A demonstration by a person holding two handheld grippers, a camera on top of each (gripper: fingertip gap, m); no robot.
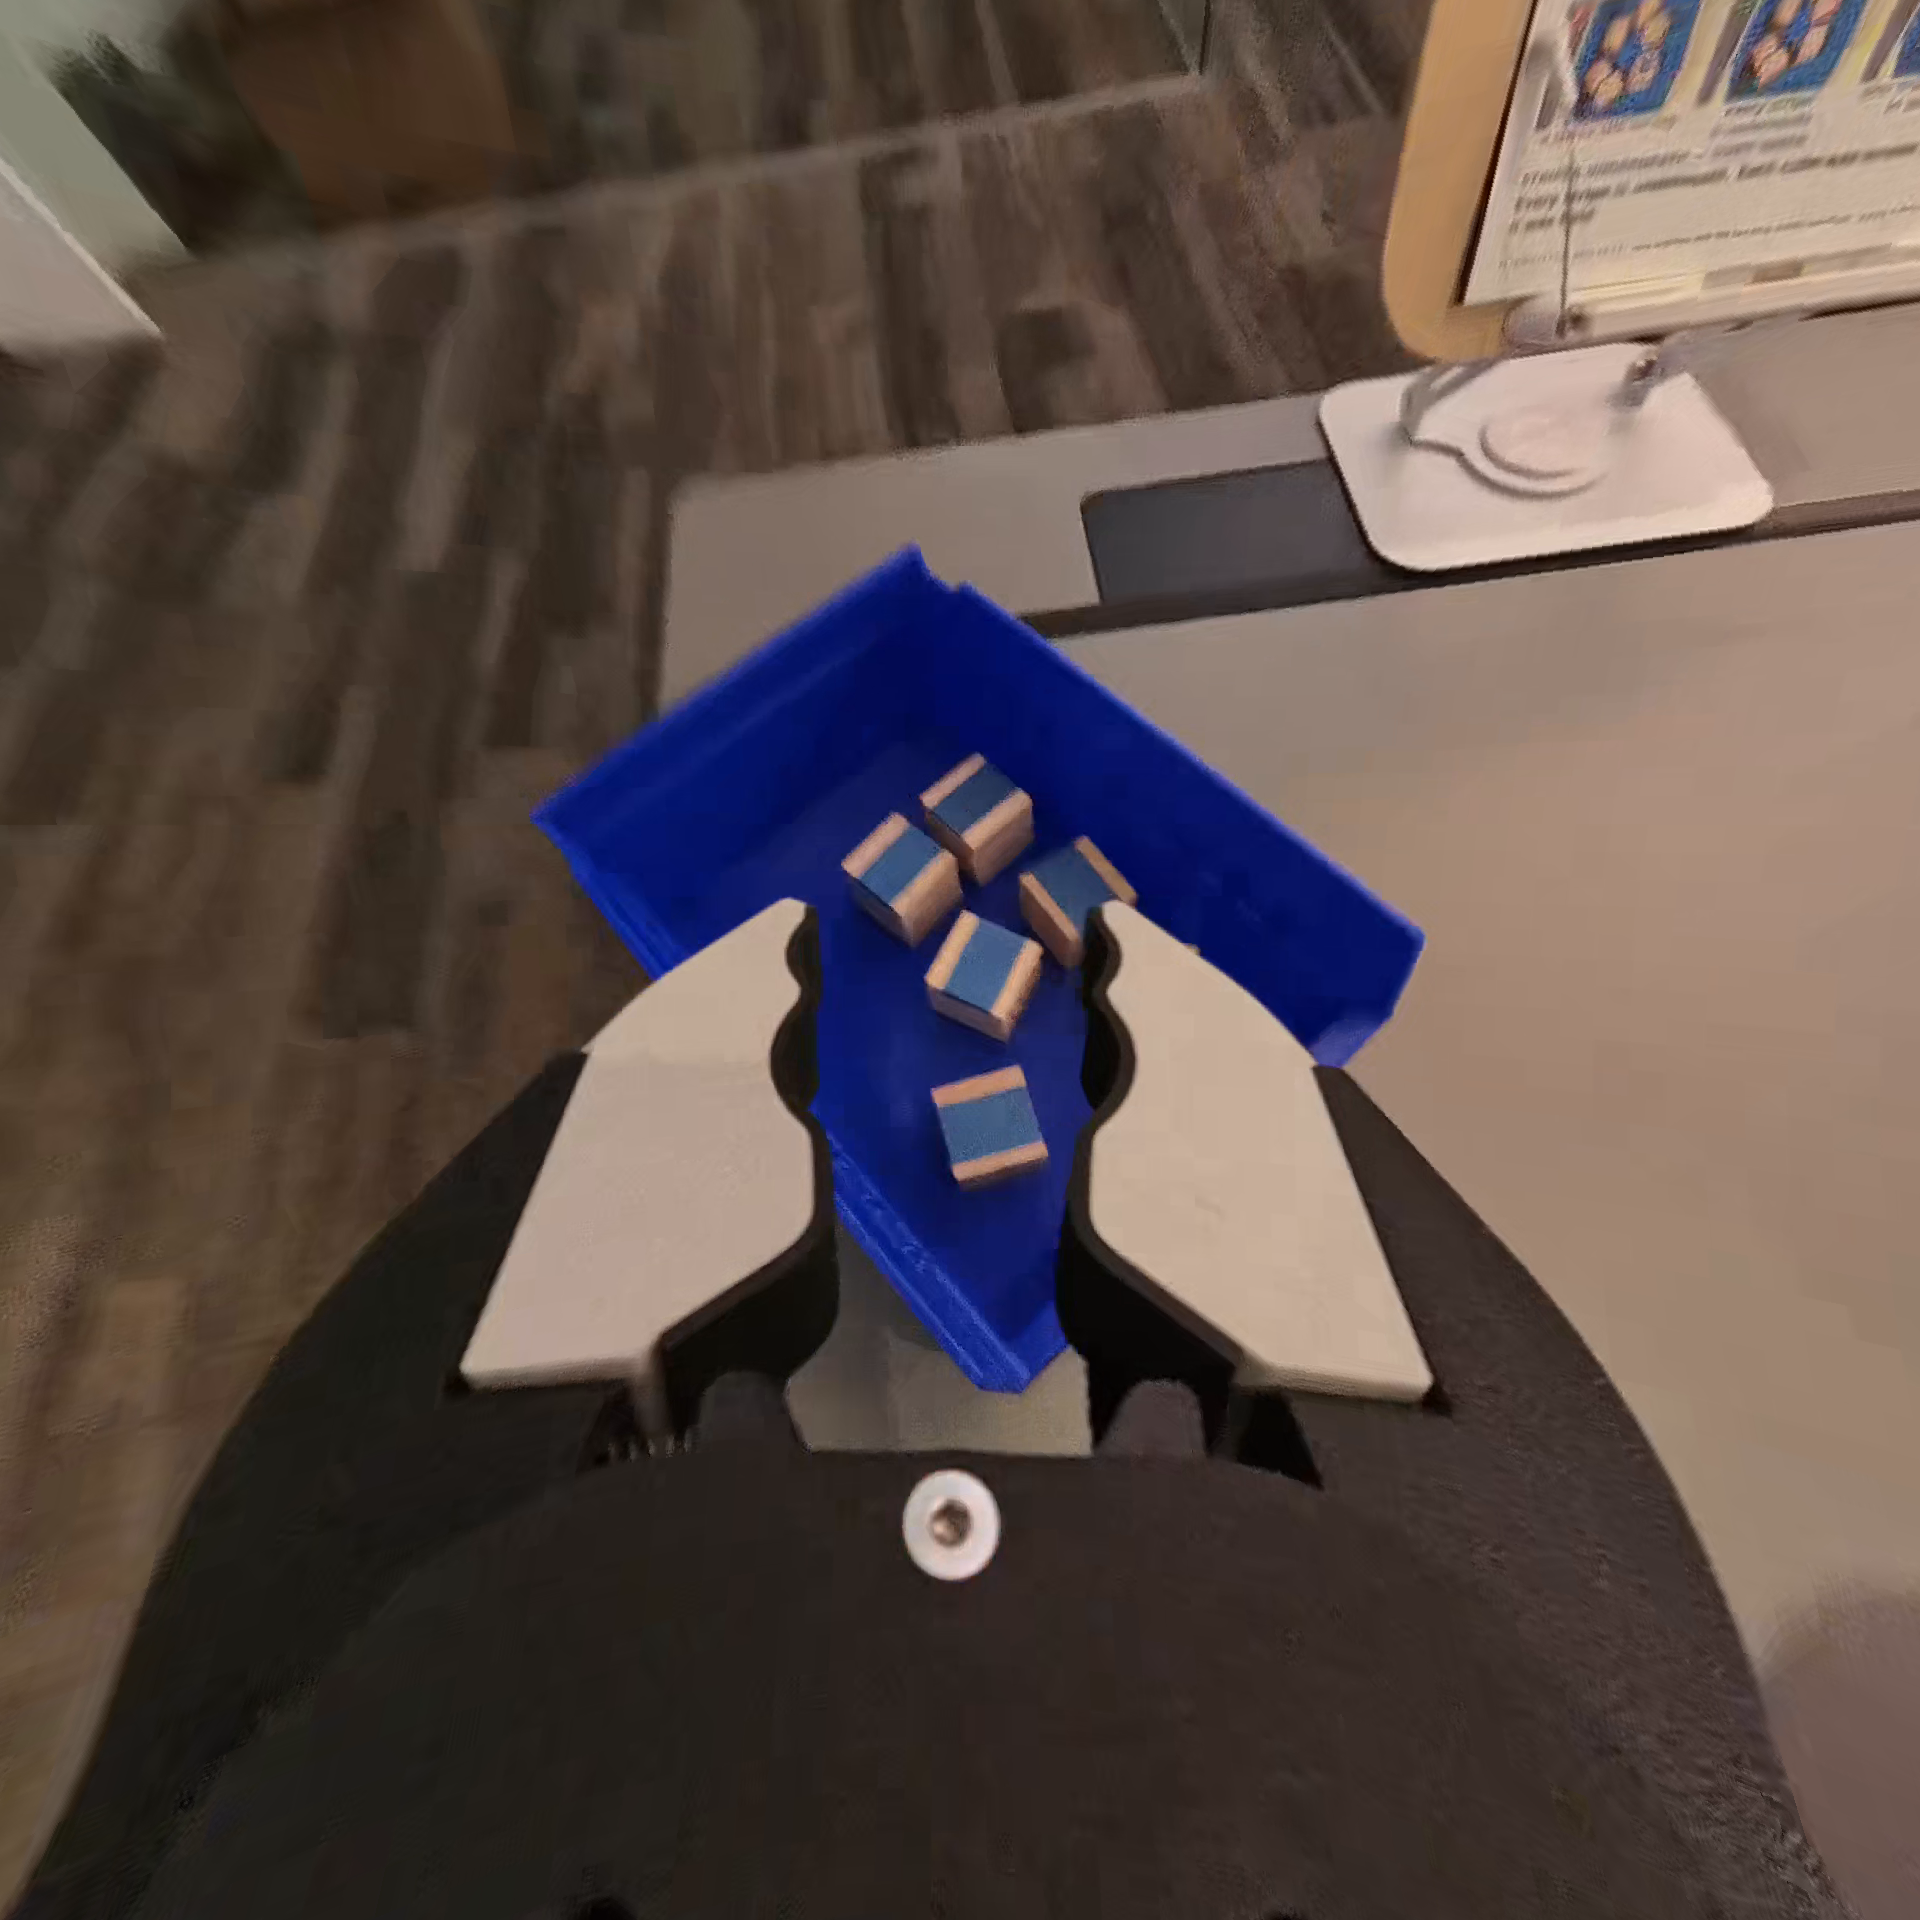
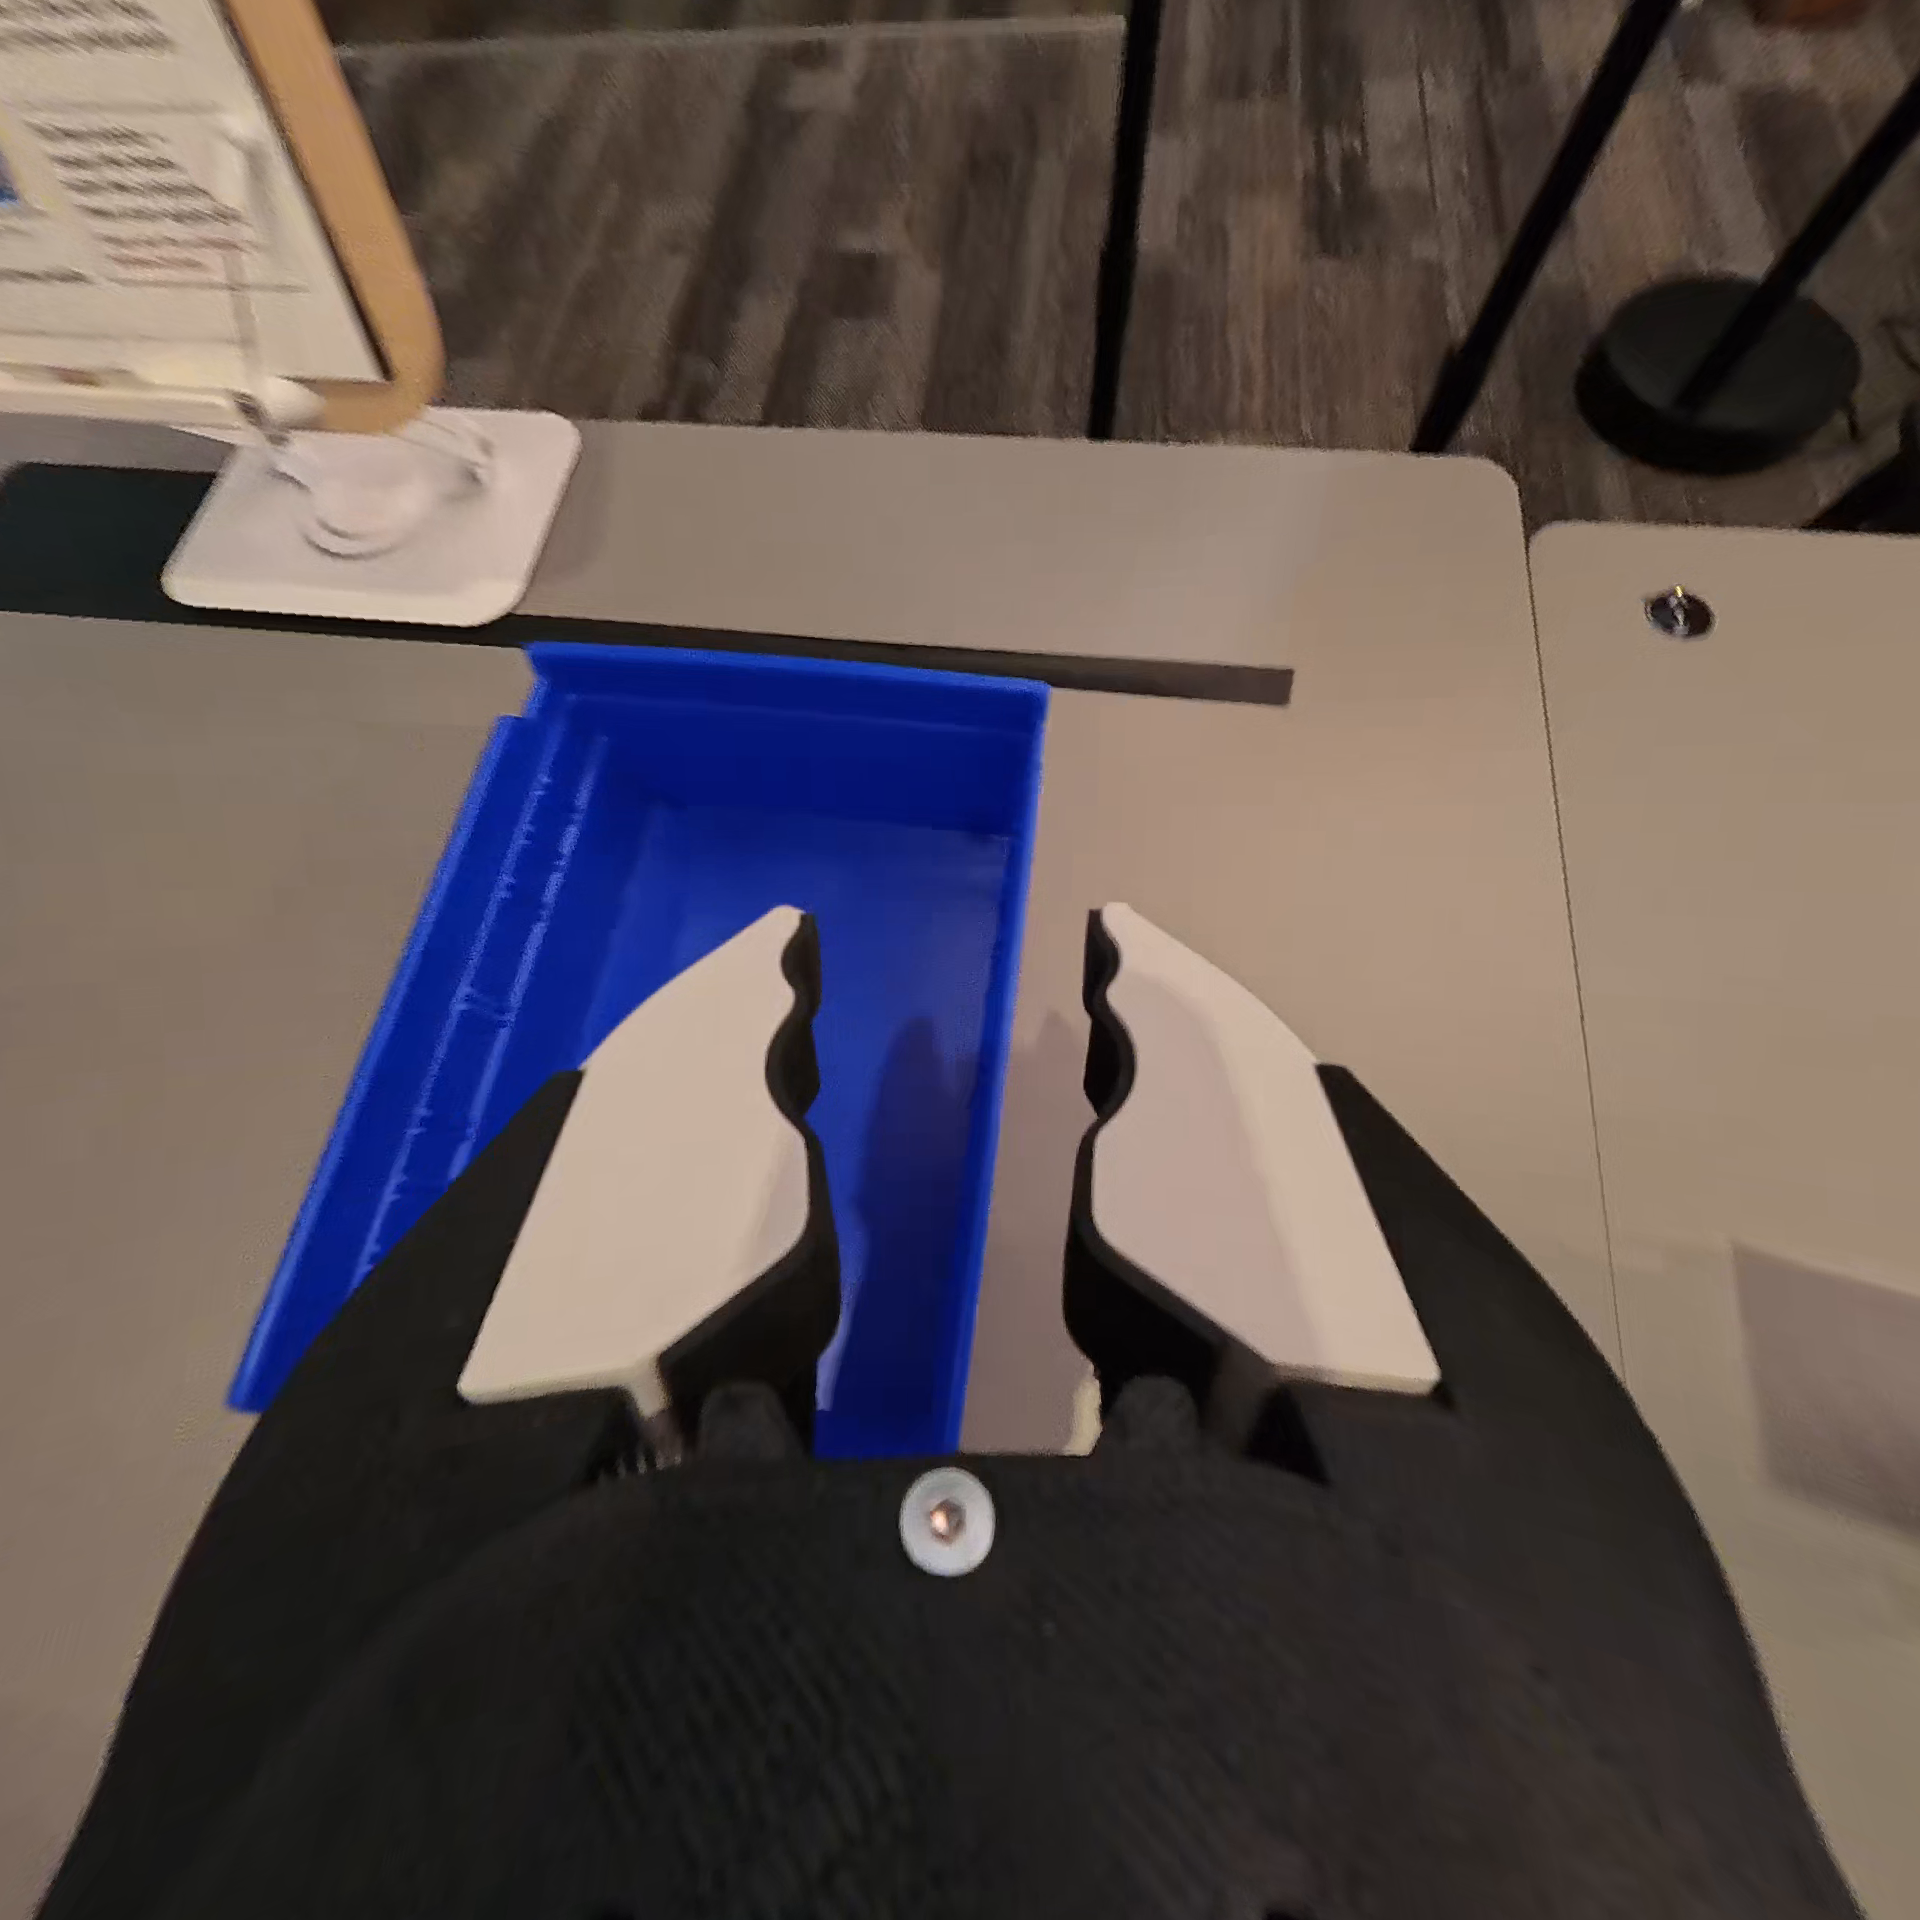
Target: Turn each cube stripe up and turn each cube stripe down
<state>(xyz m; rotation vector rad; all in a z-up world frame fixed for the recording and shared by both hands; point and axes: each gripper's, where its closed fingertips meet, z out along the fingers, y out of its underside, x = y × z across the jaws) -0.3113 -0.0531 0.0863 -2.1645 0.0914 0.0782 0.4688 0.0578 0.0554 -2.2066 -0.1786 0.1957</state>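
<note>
My grey desk (image 2: 1299, 935) carries a blue bin (image 2: 488, 987), which sits directly on its surface. Just beyond the bin, a white monitor base (image 2: 374, 530) stands on the desk too.

Cubes (image 1: 977, 966): five are seen inside the bin (image 1: 748, 769), four clustered, one set nearer.
Bin: placed on the table (image 1: 1558, 935).
Stand (image 1: 1538, 457): found behind the bin, to the right.

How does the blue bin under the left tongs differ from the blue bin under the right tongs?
The bin under the left tongs holds five striped cubes; the bin under the right tongs shows none. The first bin lies cornerwise in its view, the second nearly straight ahead. Both are bright blue, open-topped, and rest on the grey table.
</note>
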